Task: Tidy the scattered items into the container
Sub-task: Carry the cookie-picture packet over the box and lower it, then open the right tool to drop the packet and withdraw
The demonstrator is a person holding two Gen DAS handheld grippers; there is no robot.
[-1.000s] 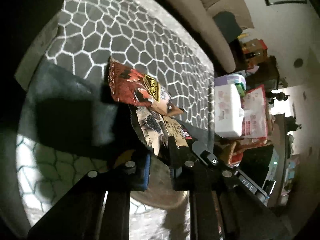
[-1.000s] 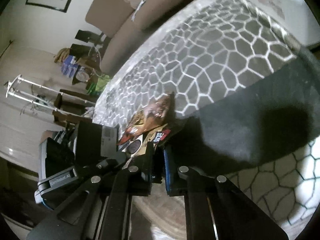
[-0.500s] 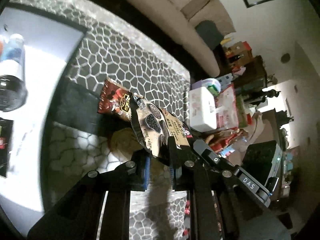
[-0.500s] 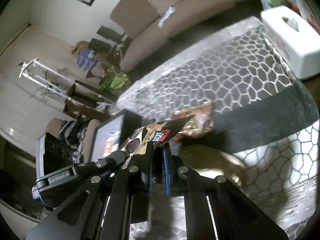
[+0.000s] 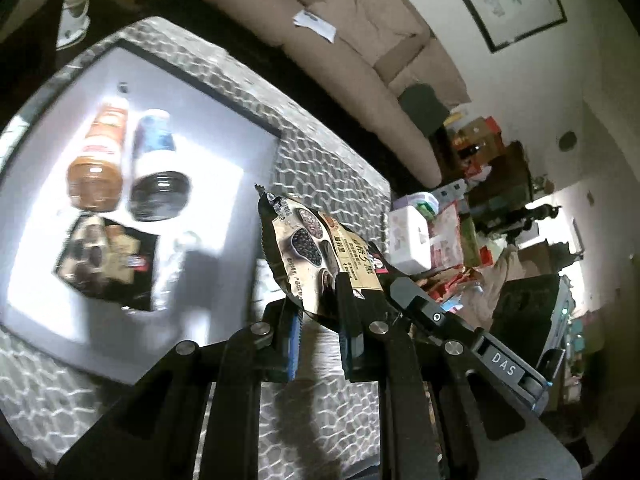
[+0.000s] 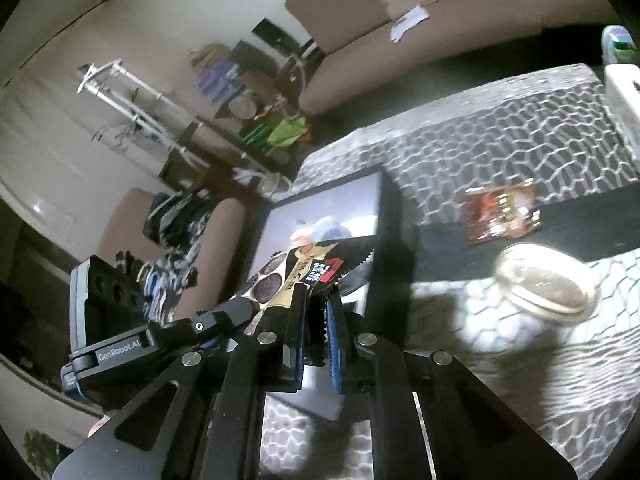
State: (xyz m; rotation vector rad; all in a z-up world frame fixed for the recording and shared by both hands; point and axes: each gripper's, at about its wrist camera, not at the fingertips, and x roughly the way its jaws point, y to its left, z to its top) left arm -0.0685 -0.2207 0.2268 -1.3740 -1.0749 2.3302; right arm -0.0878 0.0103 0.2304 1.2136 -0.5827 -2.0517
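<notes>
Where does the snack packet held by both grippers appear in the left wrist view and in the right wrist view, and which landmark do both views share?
Left wrist view: the snack packet rises at centre, above the left gripper.
Right wrist view: the snack packet lies left of centre, above the right gripper.
Shared landmark: the black-rimmed container on the table.

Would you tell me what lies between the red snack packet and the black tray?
In the right wrist view, only bare patterned tablecloth lies between the red snack packet and the black tray.
</notes>
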